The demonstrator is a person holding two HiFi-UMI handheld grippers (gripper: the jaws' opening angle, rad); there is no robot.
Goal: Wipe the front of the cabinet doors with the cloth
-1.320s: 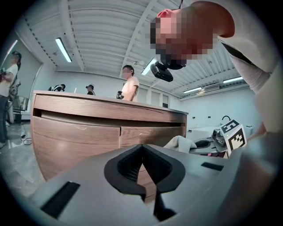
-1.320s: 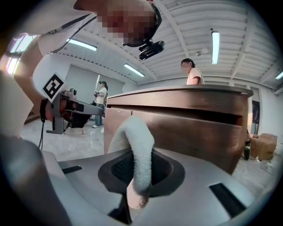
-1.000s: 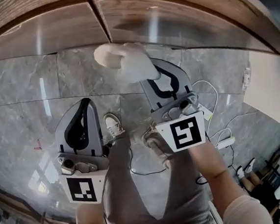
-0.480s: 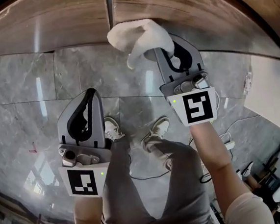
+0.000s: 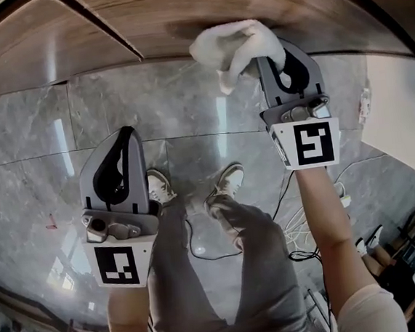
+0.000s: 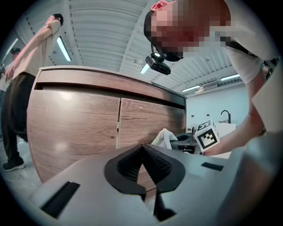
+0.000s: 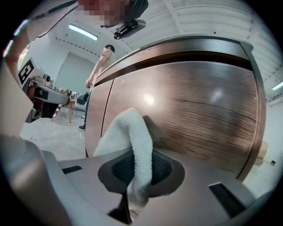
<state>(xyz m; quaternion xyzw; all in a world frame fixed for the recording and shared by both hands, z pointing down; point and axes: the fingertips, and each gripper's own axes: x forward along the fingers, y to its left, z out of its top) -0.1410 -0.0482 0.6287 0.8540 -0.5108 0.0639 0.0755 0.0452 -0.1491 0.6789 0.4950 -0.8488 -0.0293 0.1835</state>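
**Head view: cloth nipped in the right claw, up against the right-hand door**

Looks steeply down on two wooden cabinet doors along the top, split by a dark seam, with grey marble floor below. Finds the white cloth bunched right of that seam, at the foot of the right-hand door, a dark shadow close behind it on the wood. Places the right gripper straight behind the bunch, nose aimed at the door, with most of the cloth ahead of the tips and spilling to their left.

From the right gripper view: pinches the cloth firmly between the right gripper jaws. Runs the cloth's long axis along the jaws, out towards the door; arches it over at the far end and drops it back down on the left, a short tail hanging behind the pinch.

From the left gripper view: presses the left gripper jaws together on nothing. Points at the doors from well back, cloth off to the right.

Back in the head view: holds the left gripper low over the floor, well apart from the cabinet, beside two shoes. Trails cables across the tiles by the right arm.
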